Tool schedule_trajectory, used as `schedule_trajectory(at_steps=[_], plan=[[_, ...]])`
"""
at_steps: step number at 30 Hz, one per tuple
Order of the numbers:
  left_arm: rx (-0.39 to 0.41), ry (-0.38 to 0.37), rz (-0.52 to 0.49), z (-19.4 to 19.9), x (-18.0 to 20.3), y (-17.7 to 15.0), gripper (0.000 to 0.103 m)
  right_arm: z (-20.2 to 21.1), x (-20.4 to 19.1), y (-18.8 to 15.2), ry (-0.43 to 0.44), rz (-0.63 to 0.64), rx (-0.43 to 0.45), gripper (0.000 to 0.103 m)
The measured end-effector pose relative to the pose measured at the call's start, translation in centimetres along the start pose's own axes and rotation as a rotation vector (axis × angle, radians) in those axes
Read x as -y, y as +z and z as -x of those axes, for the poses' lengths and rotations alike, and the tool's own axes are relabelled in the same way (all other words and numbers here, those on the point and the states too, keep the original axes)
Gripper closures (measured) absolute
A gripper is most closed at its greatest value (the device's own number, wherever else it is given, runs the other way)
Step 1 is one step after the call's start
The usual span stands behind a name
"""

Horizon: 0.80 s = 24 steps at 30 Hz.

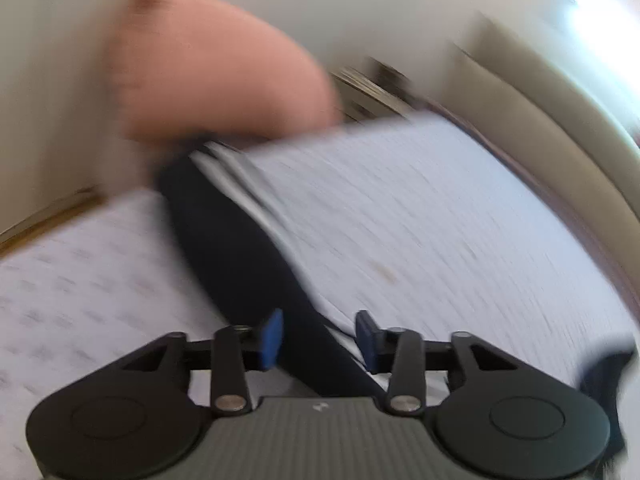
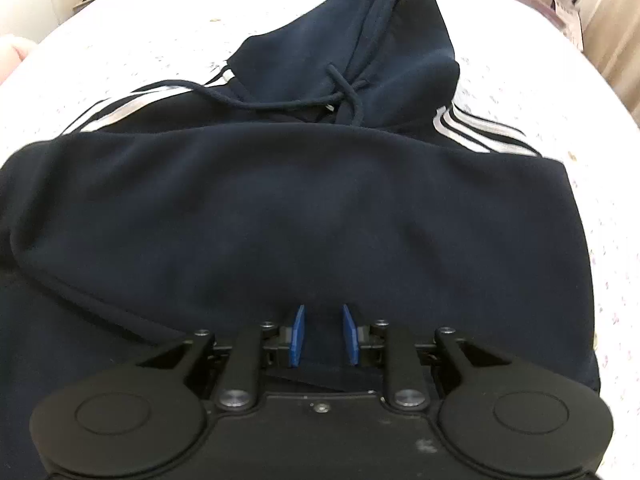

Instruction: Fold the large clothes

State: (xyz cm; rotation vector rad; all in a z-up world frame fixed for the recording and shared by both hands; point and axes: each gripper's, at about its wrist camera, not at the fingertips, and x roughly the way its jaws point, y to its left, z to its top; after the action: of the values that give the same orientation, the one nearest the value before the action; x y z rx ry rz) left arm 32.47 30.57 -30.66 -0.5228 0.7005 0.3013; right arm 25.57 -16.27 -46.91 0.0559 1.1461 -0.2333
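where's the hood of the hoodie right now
In the right wrist view the hood lies at top centre, flat on the white bedsheet, beyond the folded body of the hoodie, its drawstring trailing left.

I see the navy hoodie [image 2: 280, 208] filling the frame's middle on the white bed [image 2: 560, 92], hood at upper centre; my right tool [image 2: 323, 336] hovers low-centre, blades slightly parted above the fabric.
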Motion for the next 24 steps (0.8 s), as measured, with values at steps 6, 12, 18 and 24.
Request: schedule_trajectory(at_steps=[6,12,18,24], plan=[[-0.007,0.01,0.127,-2.6,-2.6,4.0,0.021,0.0,-0.5,-0.1,-0.033,0.012,0.005,0.075],[-0.083,0.095,0.22,-6.3,-5.6,3.4,0.024,-0.1,-0.8,0.1,-0.055,0.019,0.0,0.075],[-0.089,-0.034,0.285,-9.4,-8.2,3.3,0.049,0.0,-0.9,0.0,-0.058,0.026,0.009,0.075],[0.01,-0.088,0.209,-5.7,-7.0,4.4,0.099,0.0,-1.3,-0.1,-0.076,0.043,0.015,0.075]])
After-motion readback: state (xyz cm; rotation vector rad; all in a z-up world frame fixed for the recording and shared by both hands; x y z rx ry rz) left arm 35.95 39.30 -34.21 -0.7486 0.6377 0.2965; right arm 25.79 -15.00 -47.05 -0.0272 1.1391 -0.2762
